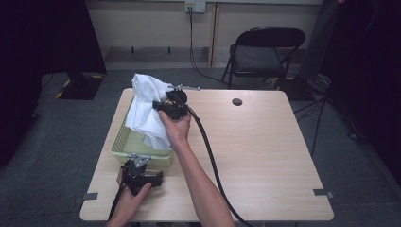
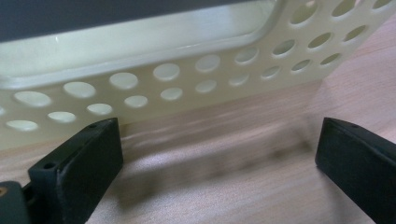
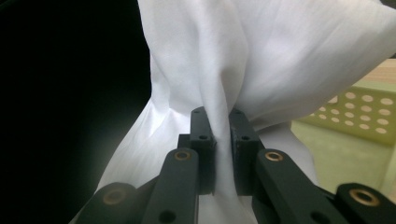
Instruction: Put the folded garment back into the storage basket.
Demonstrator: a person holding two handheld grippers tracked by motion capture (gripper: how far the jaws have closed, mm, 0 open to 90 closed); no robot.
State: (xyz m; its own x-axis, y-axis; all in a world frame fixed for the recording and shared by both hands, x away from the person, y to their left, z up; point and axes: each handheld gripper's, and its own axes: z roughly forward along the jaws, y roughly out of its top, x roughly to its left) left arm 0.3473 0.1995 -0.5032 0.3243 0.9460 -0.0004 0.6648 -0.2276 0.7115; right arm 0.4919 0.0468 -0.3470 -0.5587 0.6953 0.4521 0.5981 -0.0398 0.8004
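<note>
Right now my right gripper is clamped on a bunched fold of the soft, light white cloth hanging limp above the pale-green perforated plastic basket at ten o'clock on the table, while my left gripper rests with jaws apart.

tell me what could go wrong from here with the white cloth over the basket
1. The right tool pinches just a narrow fold of the white cloth, so it might slip free.
2. The hanging cloth could drag the light basket; the left tool stands open beside its wall, not bracing it.
</note>
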